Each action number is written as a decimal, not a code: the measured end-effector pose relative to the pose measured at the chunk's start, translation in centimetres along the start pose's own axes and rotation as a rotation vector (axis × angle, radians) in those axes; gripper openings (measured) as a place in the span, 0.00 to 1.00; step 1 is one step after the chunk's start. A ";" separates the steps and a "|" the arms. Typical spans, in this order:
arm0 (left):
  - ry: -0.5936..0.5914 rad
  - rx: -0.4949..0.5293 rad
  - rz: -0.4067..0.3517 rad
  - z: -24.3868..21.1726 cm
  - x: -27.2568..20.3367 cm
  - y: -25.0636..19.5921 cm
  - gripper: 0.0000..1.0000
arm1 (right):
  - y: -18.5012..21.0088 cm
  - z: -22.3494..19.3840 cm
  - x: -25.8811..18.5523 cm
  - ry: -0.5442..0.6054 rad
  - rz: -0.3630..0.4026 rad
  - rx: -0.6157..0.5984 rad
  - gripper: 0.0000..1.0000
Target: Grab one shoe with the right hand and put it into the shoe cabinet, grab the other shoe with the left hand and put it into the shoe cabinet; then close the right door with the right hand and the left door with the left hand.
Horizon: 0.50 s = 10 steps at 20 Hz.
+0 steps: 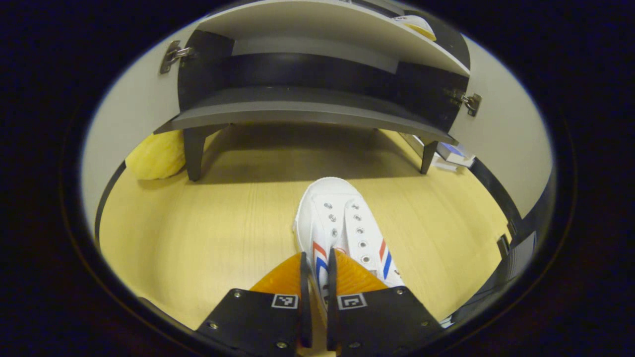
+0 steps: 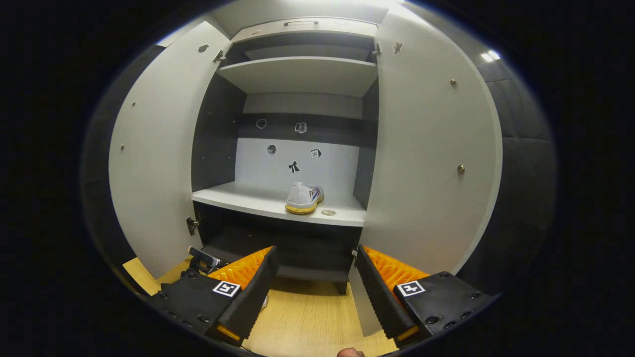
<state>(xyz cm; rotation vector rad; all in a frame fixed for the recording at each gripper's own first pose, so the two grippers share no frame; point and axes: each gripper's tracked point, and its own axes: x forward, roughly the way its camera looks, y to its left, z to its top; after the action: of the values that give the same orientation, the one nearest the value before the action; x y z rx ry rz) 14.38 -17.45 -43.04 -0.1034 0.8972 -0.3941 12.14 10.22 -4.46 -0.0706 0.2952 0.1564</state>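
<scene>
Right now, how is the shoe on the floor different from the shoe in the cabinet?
The floor shoe lies on the wooden floor, pinched between the left gripper fingers; the cabinet shoe sits free on the middle shelf. The floor shoe shows its toe and eyelets; the cabinet shoe shows its heel. Both are white with red-and-blue markings.

The small calendar-shaped sticker (image 2: pixel 315 153) on the pale back panel of the grey shoe cabinet (image 2: pixel 302 163) seems to bear the number 10; the dark lettering on the side of the white canvas shoe with a yellow sole (image 2: pixel 304 197) on the shelf is too small to read
</scene>
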 end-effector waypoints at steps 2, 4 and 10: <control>-0.030 0.031 0.020 0.6 0.1 0.2 0.04 | -0.1 0.2 -0.3 -0.002 0.005 -0.005 0.99; -0.054 0.046 0.031 1.0 0.0 0.0 0.02 | -0.2 0.2 -0.7 -0.004 0.012 -0.011 0.99; -0.130 0.007 0.024 3.7 -2.9 0.9 0.02 | -0.9 0.6 -1.9 -0.018 0.021 -0.016 0.99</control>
<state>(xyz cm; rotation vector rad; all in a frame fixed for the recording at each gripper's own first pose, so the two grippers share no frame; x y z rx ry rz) 15.94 -15.81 -38.81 -0.1108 0.7682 -0.3644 10.71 9.08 -3.25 -0.0817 0.2765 0.1805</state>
